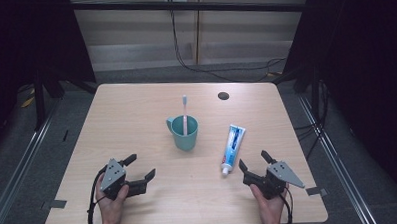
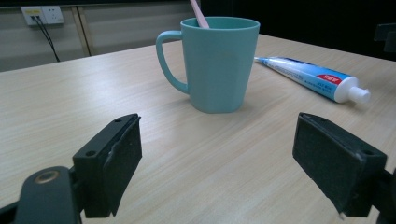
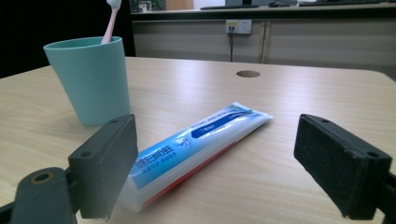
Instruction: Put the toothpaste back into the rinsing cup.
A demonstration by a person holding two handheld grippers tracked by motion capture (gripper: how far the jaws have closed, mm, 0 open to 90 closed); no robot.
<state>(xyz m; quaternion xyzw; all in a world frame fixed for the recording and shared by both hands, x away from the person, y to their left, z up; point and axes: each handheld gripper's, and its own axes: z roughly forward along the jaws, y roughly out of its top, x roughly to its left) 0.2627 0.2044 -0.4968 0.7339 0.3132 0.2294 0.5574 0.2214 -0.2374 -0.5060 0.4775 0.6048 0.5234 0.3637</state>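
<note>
Both grippers rest low at the near edge of the table [image 1: 136, 109], each held in a hand, and both are released with nothing between the jaws. Farthest left, the left gripper [image 1: 141, 167] sits with its jaws spread wide and aimed toward the middle of the table; its own view looks straight at the mug [image 2: 217, 65], which stands well ahead of the jaws, handle turned to that view's left.

At the table's centre the teal mug [image 1: 184, 133] stands upright, and a pink toothbrush [image 1: 185, 112] stands in it, handle down, head sticking up past the rim and leaning slightly. Nothing else can be made out inside the mug.

Right of the mug, apart from it, a tube of toothpaste [image 1: 233, 148] lies flat, its white cap pointing toward the near edge. The right gripper [image 1: 253, 161] is just beside that cap end, jaws open; in its own view the tube [image 3: 196, 144] runs up between the two jaws, the near end close to one of them.

The work in hand looks like taking up the tube. To do it well, the right gripper should centre on the tube near the cap, where it is firmer, come down level, and close gently so the paste is not squeezed. The left could steady the mug by its body if the brush is wanted next.
</note>
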